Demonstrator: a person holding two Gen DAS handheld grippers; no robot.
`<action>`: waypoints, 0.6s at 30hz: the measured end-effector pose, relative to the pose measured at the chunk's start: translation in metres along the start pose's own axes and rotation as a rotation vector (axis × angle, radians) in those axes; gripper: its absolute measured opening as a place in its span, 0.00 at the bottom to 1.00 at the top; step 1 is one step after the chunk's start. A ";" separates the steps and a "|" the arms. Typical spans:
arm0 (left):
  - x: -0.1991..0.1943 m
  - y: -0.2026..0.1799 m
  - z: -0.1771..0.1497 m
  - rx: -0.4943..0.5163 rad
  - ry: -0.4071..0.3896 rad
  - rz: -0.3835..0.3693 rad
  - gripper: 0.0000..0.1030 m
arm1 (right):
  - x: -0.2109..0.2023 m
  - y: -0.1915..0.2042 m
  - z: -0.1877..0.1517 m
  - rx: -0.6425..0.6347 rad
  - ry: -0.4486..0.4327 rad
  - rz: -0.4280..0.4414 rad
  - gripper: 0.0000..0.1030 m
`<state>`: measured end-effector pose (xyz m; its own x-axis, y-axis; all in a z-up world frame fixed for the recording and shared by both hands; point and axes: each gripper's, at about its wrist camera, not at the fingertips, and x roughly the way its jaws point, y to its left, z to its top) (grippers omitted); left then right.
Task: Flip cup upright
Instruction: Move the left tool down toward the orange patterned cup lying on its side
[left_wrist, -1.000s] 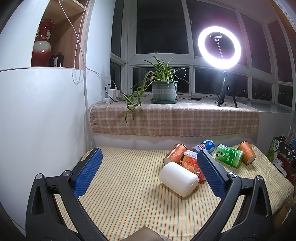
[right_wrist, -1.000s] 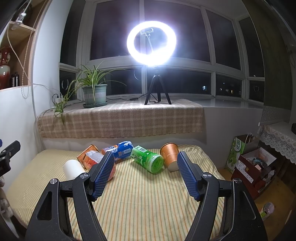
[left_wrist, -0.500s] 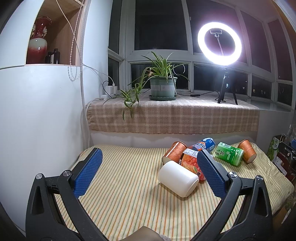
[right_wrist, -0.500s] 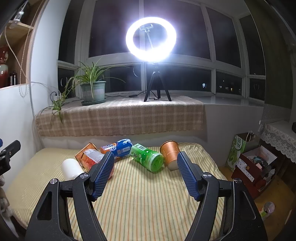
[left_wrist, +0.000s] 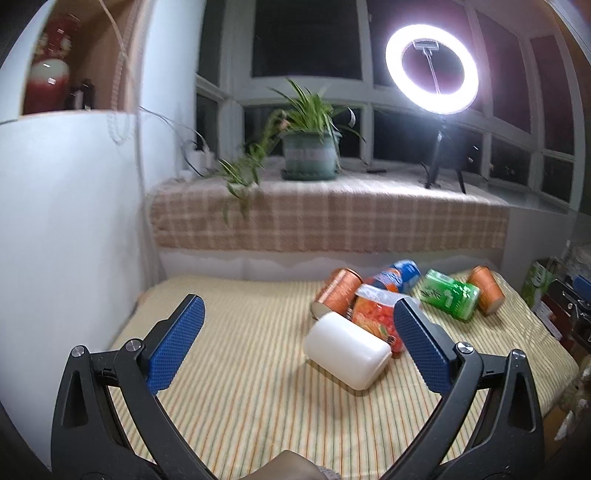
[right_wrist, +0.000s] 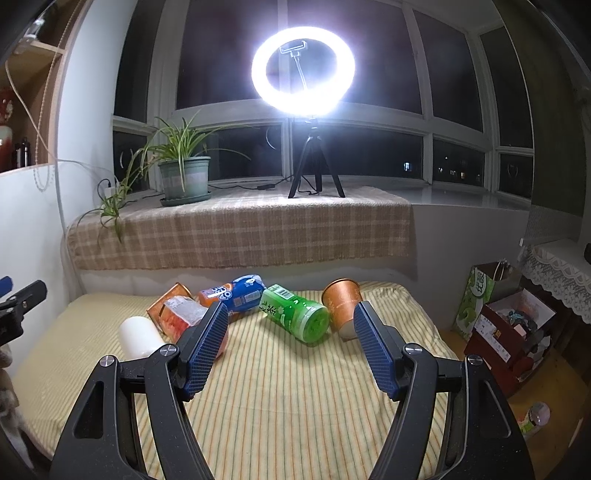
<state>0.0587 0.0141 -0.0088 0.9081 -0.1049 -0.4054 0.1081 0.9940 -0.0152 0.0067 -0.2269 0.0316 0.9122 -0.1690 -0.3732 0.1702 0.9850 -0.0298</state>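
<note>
A white cup (left_wrist: 347, 350) lies on its side on the striped table (left_wrist: 236, 369); it also shows in the right wrist view (right_wrist: 138, 336). An orange cup (left_wrist: 487, 290) lies on its side at the far right, seen too in the right wrist view (right_wrist: 343, 302). Another orange cup (left_wrist: 336, 293) lies behind the white one. My left gripper (left_wrist: 295, 332) is open and empty, with the white cup just ahead between its fingers. My right gripper (right_wrist: 290, 339) is open and empty, a little short of the green bottle.
A green bottle (right_wrist: 295, 314), a blue-orange bottle (right_wrist: 236, 293) and a red-orange packet (left_wrist: 375, 321) lie among the cups. A plaid sill holds a potted plant (left_wrist: 310, 155) and a ring light (right_wrist: 303, 74). Boxes and a bag (right_wrist: 476, 299) stand on the floor to the right.
The left gripper has swung a little toward the white cup, with motion blur in its view. The right gripper has moved slightly forward. Nothing on the table has moved.
</note>
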 end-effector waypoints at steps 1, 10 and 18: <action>0.006 0.002 0.002 0.005 0.025 -0.023 1.00 | 0.002 0.000 0.000 0.000 0.005 0.003 0.68; 0.065 0.011 0.017 0.010 0.192 -0.156 1.00 | 0.015 0.001 -0.005 -0.003 0.036 -0.005 0.68; 0.122 0.019 0.033 -0.017 0.322 -0.250 1.00 | 0.026 -0.002 -0.009 -0.007 0.074 -0.003 0.68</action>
<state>0.1847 0.0192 -0.0283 0.6817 -0.3311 -0.6525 0.3000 0.9398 -0.1635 0.0269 -0.2329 0.0137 0.8815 -0.1691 -0.4408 0.1703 0.9847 -0.0372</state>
